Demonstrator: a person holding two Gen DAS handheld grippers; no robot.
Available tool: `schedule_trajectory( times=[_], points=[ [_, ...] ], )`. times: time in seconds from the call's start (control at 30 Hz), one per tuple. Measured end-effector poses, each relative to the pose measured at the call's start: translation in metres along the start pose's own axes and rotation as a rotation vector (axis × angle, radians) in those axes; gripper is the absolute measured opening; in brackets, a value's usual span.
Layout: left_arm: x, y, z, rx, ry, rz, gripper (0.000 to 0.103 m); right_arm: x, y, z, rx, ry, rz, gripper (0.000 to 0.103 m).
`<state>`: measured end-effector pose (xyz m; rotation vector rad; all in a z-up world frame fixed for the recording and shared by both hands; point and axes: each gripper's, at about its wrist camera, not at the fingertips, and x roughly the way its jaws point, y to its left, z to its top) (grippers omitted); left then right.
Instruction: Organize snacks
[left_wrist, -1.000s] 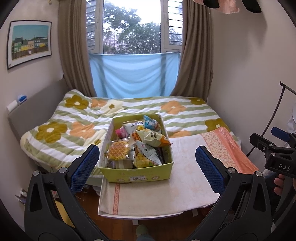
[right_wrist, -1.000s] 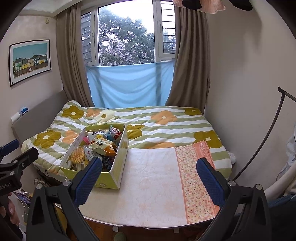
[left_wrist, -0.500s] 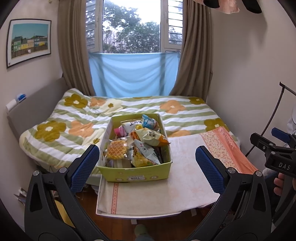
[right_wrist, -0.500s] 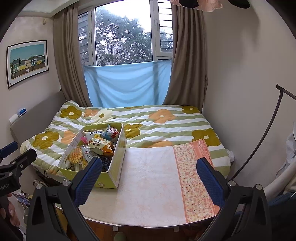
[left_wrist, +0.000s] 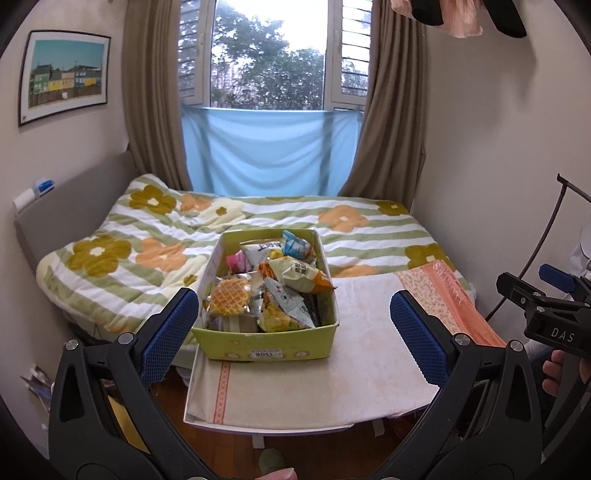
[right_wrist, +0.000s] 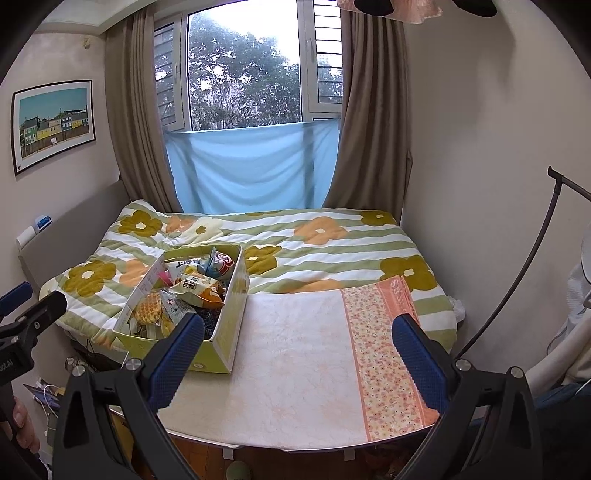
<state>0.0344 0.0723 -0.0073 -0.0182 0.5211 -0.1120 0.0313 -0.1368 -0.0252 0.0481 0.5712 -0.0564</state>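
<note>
Two black grippers with blue ribbed pads fill the near edge of the views, the left gripper (left_wrist: 293, 325) and the right gripper (right_wrist: 297, 349), each with its fingers spread wide apart and nothing between them. Both hang above the near edge of a small table covered by a pale peach cloth (left_wrist: 332, 384), whose strip of orange floral print (right_wrist: 384, 350) runs along the side at 3 o'clock. At 9 o'clock on the table, near its far corner, sits an open yellow-green cardboard box (left_wrist: 266, 343) with a white label on its near wall. It is heaped with snack packets: a clear-wrapped golden waffle (left_wrist: 229, 297) at the near 9 o'clock side, an orange and cream crinkled bag (left_wrist: 297, 275) on top near the middle, a blue and white packet (left_wrist: 295, 245) at the far end. Just beyond the table lies a bed with a green-striped flowered quilt (right_wrist: 314, 243), then a light blue cloth (right_wrist: 251, 166) hung below the window between brown curtains.
</note>
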Motion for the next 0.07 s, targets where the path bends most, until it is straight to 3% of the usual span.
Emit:
schedule_trajectory(
  times=[0.07],
  points=[
    [0.0005,-0.0003,-0.0025,0.008,0.004,0.015,0.103,0.0009,-0.0009,-0.0010,0.000,0.006,0.001,0.102]
  ],
)
